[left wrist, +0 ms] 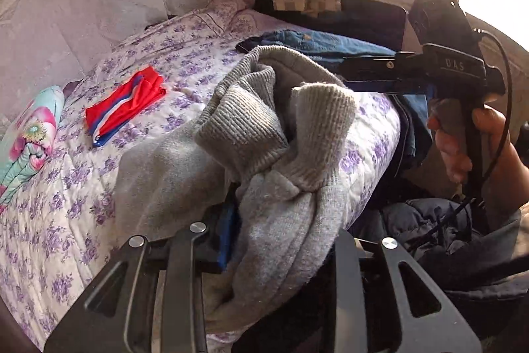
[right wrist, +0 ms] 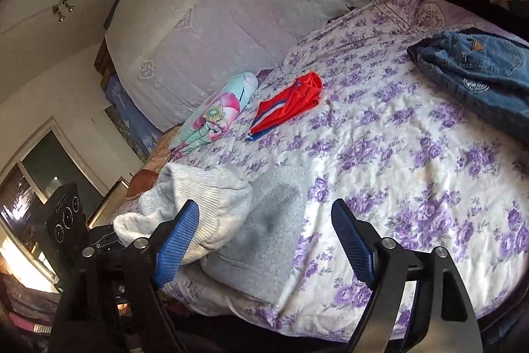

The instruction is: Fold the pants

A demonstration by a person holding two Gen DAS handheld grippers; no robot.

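Left wrist view: "DAS" is printed on the right gripper (left wrist: pixel 344 73), whose fingers are spread. The left gripper (left wrist: pixel 264 253) pinches the grey sweatpants (left wrist: pixel 264 134), bunched at the bed (right wrist: pixel 396 154) near edge.

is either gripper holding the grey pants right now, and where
The left gripper has the grey pants between its fingers, near the ribbed cuffs; the exact pinch spot is hidden. The right gripper is open, holding nothing.
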